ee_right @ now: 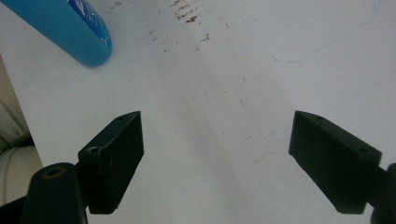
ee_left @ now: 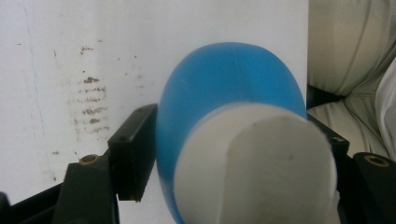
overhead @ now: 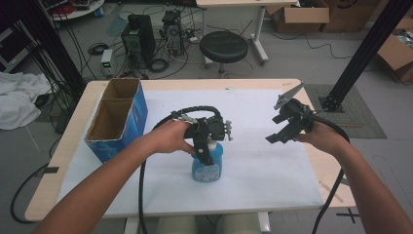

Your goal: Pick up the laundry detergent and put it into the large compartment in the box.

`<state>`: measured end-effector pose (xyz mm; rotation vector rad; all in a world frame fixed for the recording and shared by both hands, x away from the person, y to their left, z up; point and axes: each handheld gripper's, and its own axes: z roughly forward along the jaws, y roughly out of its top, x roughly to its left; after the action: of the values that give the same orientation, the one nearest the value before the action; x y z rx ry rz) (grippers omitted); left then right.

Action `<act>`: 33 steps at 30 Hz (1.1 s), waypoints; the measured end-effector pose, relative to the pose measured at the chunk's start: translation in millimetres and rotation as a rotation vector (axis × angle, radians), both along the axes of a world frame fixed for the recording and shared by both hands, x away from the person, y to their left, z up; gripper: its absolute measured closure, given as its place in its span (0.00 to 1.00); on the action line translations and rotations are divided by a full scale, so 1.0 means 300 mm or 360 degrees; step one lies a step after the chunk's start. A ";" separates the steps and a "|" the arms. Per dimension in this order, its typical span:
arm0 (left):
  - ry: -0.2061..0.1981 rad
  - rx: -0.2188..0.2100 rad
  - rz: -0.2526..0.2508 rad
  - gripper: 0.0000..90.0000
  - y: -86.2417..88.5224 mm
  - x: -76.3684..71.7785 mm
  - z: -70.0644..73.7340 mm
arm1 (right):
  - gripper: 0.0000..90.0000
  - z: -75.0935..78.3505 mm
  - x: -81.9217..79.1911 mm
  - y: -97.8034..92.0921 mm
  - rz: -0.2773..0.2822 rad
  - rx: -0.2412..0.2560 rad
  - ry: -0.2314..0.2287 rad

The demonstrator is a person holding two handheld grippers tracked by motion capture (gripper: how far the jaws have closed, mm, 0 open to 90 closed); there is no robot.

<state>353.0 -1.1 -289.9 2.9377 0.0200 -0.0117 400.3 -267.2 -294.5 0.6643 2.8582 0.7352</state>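
A blue bottle (overhead: 208, 168) with a white cap stands upright on the white mat (overhead: 263, 161), near the middle of the table. My left gripper (overhead: 204, 148) comes down on it from above and is shut on the bottle around its neck. In the left gripper view the bottle (ee_left: 224, 93) sits between the two black jaws of the left gripper (ee_left: 236, 140), with its white cap nearest the camera. My right gripper (overhead: 282, 130) hangs open above the right side of the mat, apart from the bottle. In the right gripper view, the right gripper (ee_right: 224, 149) has its jaws spread wide with nothing between them, and the bottle (ee_right: 65, 28) lies at the top left.
An open blue cardboard box (overhead: 117, 122) with two compartments stands at the table's left. Bare mat lies between the bottle and the right gripper. Beyond the far edge are a black stool (overhead: 224, 46), computer cases (overhead: 139, 39) and cables on the floor.
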 end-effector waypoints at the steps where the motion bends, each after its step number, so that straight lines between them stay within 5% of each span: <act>1: 0.0000 -0.0001 -0.0001 0.37 0.000 0.000 -0.001 | 0.20 0.000 0.000 0.000 -0.0001 0.0001 0.0002; 20: 0.0006 -0.0015 -0.0012 0.42 0.007 -0.013 0.010 | 0.20 -0.002 -0.001 0.003 0.0005 0.0003 0.0003; 27: -0.0001 -0.0080 0.0136 0.42 0.028 -0.020 0.072 | 0.20 -0.006 0.001 0.004 0.0009 0.0004 0.0008; 33: -0.0021 -0.0074 0.0362 0.42 0.048 -0.017 0.150 | 0.20 -0.019 0.004 0.009 0.0014 0.0005 0.0026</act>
<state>347.9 13.2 -244.8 2.8709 0.3462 0.0407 401.6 -264.6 -300.0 0.6616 2.8774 0.7395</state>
